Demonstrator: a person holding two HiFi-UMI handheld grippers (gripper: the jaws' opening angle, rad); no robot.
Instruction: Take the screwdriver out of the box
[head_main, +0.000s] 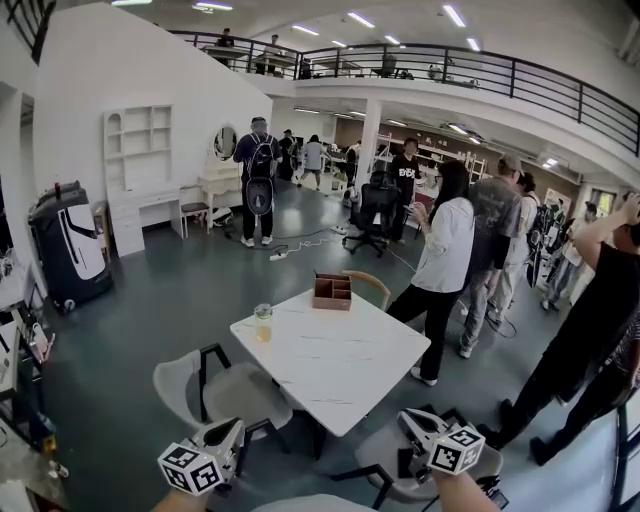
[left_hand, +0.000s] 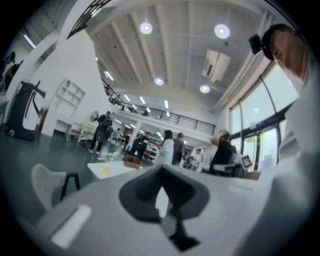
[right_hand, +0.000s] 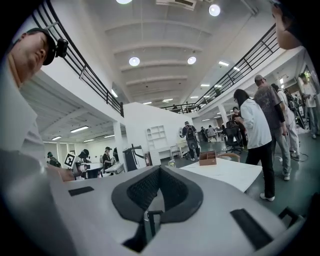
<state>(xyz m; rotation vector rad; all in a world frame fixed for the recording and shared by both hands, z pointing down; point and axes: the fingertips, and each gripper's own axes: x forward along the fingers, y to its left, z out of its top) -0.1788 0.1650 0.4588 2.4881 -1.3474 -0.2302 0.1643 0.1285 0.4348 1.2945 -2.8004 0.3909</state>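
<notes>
Box (head_main: 332, 291) stands at the far edge of the table (head_main: 345, 385), well apart from left gripper (head_main: 226, 439) and right gripper (head_main: 417, 428); both jaw pairs are closed, empty.

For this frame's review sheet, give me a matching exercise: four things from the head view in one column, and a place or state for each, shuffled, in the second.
Things:
1. brown box
2. glass of yellowish liquid
3. black office chair
4. right gripper

Places or states:
a. on the floor well beyond the white table, among standing people
b. shut, nothing between its jaws
c. on the table's far corner
d. on the table near its left corner

Pairs: 1-c; 2-d; 3-a; 4-b
</notes>
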